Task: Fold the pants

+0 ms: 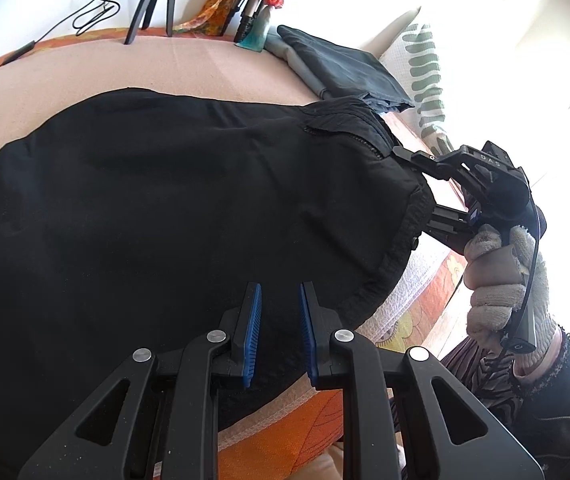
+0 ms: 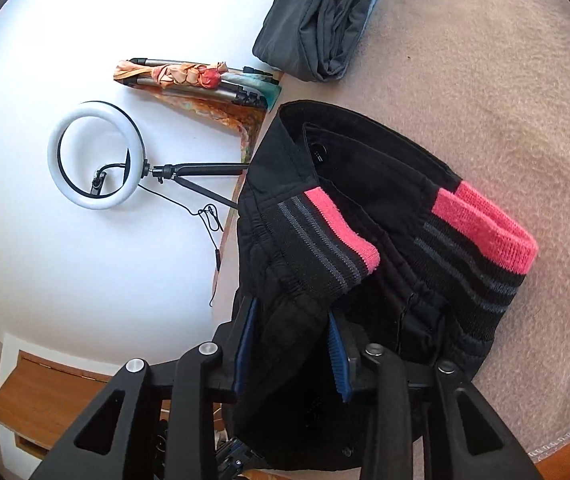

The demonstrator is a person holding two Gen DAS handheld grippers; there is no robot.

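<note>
Left wrist view: black pants [image 1: 173,200] spread over a pinkish blanket [image 1: 85,68] on a bed, white wall behind.

Bright window glare on the right, patterned pillow [image 1: 425,72] by it. Folded dark clothes [image 1: 349,64] sit near the waistband end; a tripod [image 1: 157,0] and ring light [image 2: 93,156] stand against the wall. Left gripper [image 1: 281,320] hovers over the near pants edge, jaws spread with nothing between them. Right gripper [image 2: 291,344], held by a gloved hand [image 1: 501,280], has its jaws pinching the waistband, pink-striped elastic [image 2: 341,232] showing just ahead. Orange patterned sheet [image 1: 285,432] lines the bed's edge.
</note>
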